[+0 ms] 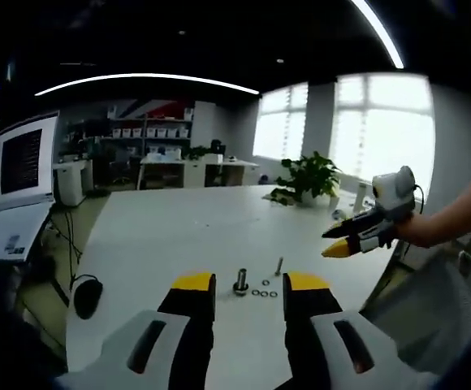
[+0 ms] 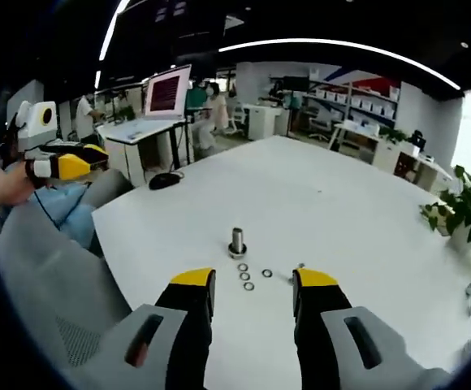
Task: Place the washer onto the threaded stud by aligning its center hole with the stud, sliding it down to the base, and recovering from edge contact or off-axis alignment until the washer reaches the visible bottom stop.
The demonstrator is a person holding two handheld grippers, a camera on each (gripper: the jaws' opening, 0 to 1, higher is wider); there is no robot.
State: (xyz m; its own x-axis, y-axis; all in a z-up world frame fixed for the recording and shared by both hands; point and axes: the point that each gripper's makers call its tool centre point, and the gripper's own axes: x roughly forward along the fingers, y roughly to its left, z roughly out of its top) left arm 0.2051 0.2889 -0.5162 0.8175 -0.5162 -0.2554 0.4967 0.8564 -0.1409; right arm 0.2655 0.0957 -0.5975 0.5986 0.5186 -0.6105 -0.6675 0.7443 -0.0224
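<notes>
Both grippers, left gripper (image 1: 249, 283) & right gripper (image 2: 252, 280), are being held spread & empty, w/ washers (image 2: 244, 276) lying just ahead by the stud (image 2: 237, 241); judged thin, rigid, slippery, best pinched at the rim.

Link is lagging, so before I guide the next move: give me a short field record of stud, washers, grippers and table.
stud: upright on white table, bare, no washer on it
washers: four loose, flat on the table beside the stud
left gripper: open, empty, aimed at the stud
right gripper: open, empty, washers just ahead of its jaws
small bolt: lying near the washers
</notes>
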